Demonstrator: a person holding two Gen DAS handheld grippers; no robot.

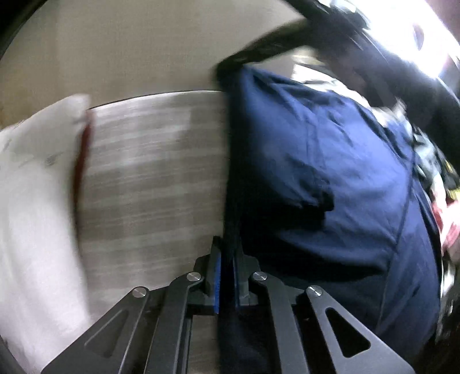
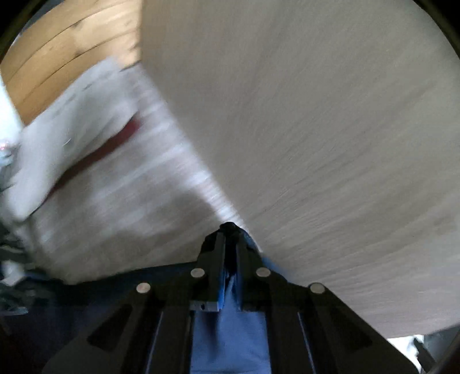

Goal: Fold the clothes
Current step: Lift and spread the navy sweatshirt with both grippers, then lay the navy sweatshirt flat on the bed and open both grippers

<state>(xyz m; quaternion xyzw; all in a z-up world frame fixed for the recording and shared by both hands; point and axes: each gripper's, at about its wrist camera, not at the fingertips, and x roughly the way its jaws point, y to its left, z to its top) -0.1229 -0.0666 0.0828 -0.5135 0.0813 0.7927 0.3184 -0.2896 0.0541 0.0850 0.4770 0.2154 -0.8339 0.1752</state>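
A navy blue garment (image 1: 316, 178) hangs spread out at the right of the left wrist view. My left gripper (image 1: 227, 253) is shut on its edge, which runs up from the jaws as a dark band. At the top of that view, the right gripper's dark blurred shape (image 1: 339, 26) holds the garment's other end. In the right wrist view my right gripper (image 2: 230, 238) is shut on the same blue cloth (image 2: 230, 339), which bunches between and behind the jaws. Both views are motion-blurred.
A striped grey-white folded cloth (image 1: 149, 178) lies on the pale table (image 2: 316, 129), with a white cloth (image 1: 31, 201) and a dark red strip (image 1: 82, 161) beside it. Wooden floor (image 2: 63, 49) shows beyond the table edge. A patterned pile of clothes (image 1: 434, 172) lies at far right.
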